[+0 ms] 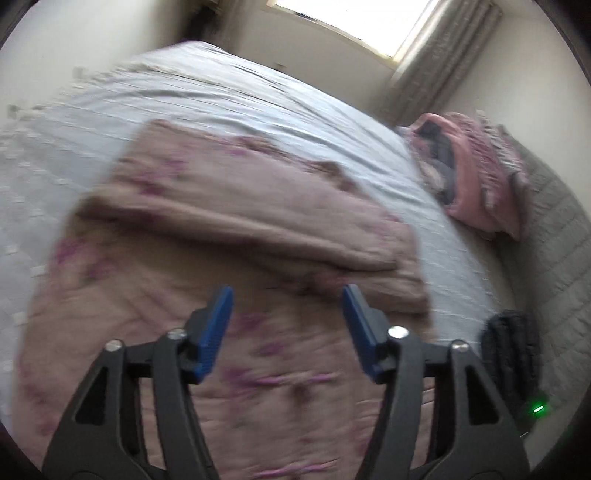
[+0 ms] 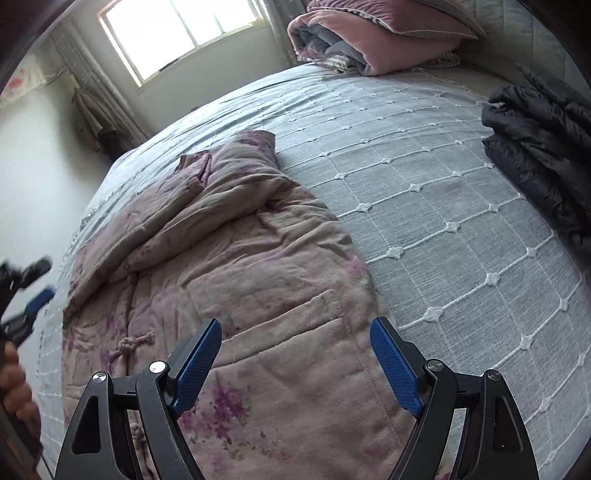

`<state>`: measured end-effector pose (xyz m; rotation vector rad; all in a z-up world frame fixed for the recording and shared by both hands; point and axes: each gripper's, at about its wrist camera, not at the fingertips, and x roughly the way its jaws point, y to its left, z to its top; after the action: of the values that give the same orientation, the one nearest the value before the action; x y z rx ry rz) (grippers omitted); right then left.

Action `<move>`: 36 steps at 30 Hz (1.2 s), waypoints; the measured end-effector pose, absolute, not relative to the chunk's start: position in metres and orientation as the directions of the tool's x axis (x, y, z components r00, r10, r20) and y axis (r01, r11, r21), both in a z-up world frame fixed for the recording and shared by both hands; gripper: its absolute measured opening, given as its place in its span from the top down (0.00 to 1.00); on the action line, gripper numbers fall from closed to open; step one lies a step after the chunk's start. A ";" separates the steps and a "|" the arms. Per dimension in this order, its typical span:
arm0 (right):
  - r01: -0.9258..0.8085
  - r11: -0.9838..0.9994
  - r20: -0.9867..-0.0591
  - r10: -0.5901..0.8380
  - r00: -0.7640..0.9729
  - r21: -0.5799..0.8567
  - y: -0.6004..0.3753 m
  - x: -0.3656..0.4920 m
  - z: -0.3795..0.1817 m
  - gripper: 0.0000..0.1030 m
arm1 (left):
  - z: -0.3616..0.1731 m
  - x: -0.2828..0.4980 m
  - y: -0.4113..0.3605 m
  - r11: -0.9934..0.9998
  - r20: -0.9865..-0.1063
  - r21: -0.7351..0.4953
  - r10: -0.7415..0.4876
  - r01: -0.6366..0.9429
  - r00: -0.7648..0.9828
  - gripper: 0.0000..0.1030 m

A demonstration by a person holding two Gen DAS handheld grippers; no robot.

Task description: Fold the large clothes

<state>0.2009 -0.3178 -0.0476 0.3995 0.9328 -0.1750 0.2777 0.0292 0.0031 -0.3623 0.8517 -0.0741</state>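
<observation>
A large pink quilted garment with purple flowers (image 2: 236,258) lies spread on the bed, one sleeve folded across its body. It also shows, blurred, in the left wrist view (image 1: 229,229). My left gripper (image 1: 288,295) is open and empty, hovering above the garment's lower part. My right gripper (image 2: 295,328) is open and empty above the garment's near right part. The left gripper also shows at the left edge of the right wrist view (image 2: 33,291), beside the bed edge.
The bed has a light blue quilted cover (image 2: 443,206). A folded dark jacket (image 2: 543,155) lies at the right. Pink folded bedding and a pillow (image 2: 354,33) lie at the bed's head. A window (image 2: 184,33) and curtains are behind.
</observation>
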 end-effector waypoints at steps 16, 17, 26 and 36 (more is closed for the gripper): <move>0.218 0.961 -0.776 -0.004 0.630 0.171 -0.303 0.193 -0.038 0.19 | -0.064 0.168 0.153 0.909 -0.795 -0.184 0.087 -0.375 0.600 0.27; 0.210 0.967 -0.765 -0.027 0.643 0.143 -0.301 0.189 -0.033 0.19 | -0.062 0.163 0.156 0.908 -0.784 -0.188 0.092 -0.376 0.613 0.27; 0.165 0.986 -0.693 -0.092 0.715 0.040 -0.280 0.165 -0.010 0.09 | -0.035 0.124 0.172 0.950 -0.697 -0.134 0.112 -0.282 0.708 0.03; 0.151 0.986 -0.612 -0.166 0.773 -0.076 -0.282 0.122 0.000 0.07 | -0.054 0.103 0.226 0.915 -0.696 -0.216 0.101 -0.342 0.711 0.03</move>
<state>0.1217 -0.2817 0.0001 -0.0232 0.6654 -0.1717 0.1026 0.2258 -0.0539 -0.3441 0.7426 0.2510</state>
